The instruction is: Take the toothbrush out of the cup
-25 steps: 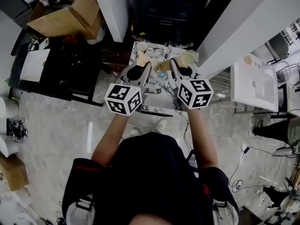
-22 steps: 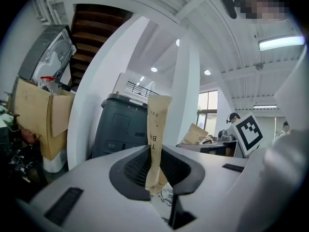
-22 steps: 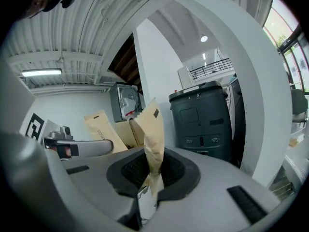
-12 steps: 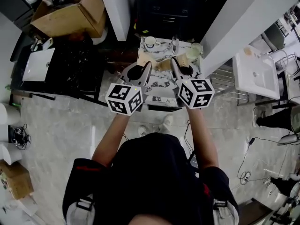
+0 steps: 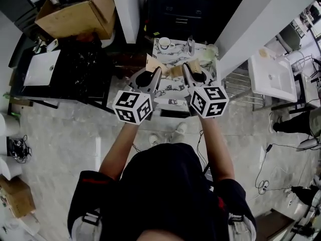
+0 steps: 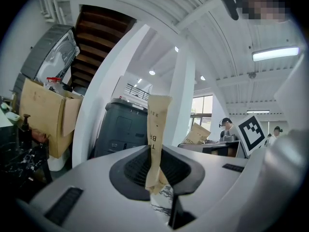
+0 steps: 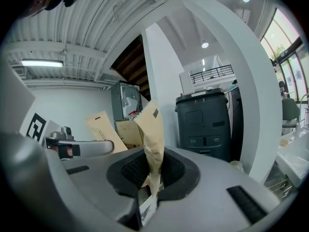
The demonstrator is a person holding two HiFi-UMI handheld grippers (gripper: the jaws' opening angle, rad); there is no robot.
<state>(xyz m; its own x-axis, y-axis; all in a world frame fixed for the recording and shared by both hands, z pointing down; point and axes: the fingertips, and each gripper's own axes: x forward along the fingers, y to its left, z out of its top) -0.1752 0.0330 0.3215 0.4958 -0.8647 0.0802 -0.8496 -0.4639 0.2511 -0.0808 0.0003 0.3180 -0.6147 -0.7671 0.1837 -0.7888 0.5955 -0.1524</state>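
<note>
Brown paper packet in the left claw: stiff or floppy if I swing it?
Probably light and fairly stiff: the brown paper packet stands upright from the left claw without drooping. Likely crushes easily; it looks crumpled at the pinch. Flat, so unlikely to roll.

Two grippers are showing: left gripper (image 5: 153, 73), right gripper (image 5: 190, 70). Two brown paper packets are being held: left packet (image 6: 157, 129), right packet (image 7: 152, 139). One white cup (image 5: 164, 42) is standing.

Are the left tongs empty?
No, the left tongs are pinching a tan paper packet that sticks up between them.
</note>
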